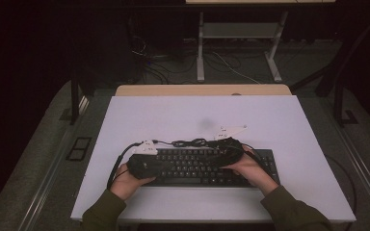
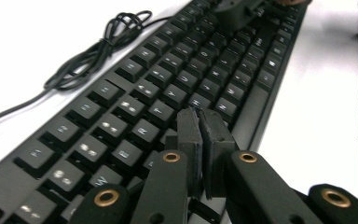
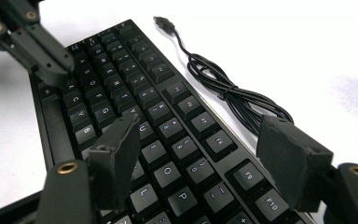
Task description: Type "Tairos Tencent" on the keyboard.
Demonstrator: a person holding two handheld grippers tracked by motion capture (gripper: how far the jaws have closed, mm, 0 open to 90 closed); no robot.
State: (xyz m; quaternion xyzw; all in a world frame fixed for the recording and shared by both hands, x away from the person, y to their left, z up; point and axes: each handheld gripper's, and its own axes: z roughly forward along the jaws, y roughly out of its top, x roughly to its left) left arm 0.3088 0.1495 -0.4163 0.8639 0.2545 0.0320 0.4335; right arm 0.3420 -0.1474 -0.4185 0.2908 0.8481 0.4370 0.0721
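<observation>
Left tongs (image 2: 200, 140) (shut) hover over keyboard (image 2: 168, 84), bundled cable (image 2: 98, 51) beside it.

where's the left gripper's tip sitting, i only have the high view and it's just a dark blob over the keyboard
Observer: The left gripper has its jaws shut, pads together with nothing between them, its tip low over the keyboard near its front edge.
Operator: and the right one, open or shut
Observer: The right gripper stands open, its pads wide apart above the keys with no key pinched.
Operator: is the keyboard's cable plugged into anything
Observer: No. The cable lies bunched on the white table behind the keyboard, and its plug lies loose on the table.
</observation>
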